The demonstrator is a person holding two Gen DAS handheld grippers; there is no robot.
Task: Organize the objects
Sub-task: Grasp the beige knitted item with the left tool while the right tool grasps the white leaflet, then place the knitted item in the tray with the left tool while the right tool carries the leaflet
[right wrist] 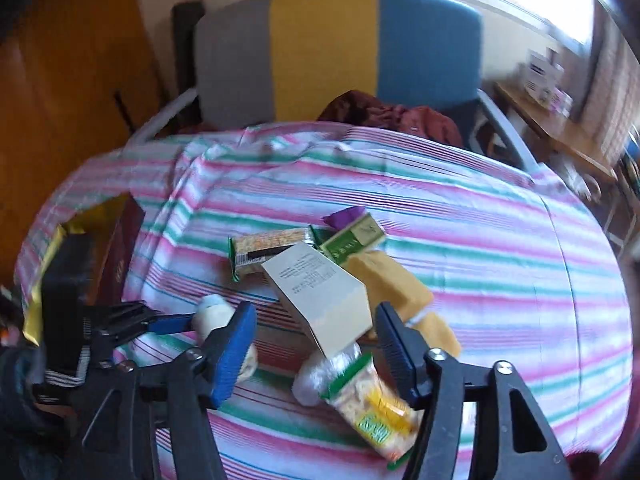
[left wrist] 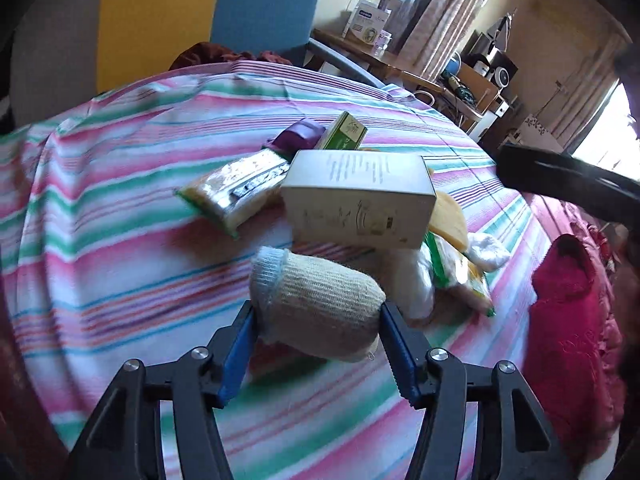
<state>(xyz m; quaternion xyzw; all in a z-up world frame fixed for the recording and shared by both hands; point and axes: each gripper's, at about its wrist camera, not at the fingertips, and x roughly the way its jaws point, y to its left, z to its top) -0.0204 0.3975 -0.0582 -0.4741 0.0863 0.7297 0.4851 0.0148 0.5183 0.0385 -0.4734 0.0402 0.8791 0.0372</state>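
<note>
**A:** Your left gripper is clamped on the rolled beige knit bandage with the pale blue end, which hangs just above the striped pink-and-green cloth. What's on your left?

**B:** In the right view, an open dark red box with gold lining. Carry the roll over level and don't squeeze harder.

**A:** And your right gripper?

**B:** Fingers apart, empty, near the tilted cream cardboard carton. Keep it clear.

grey-yellow-blue chair behind striped tablecloth, wooden side table beyond
</note>
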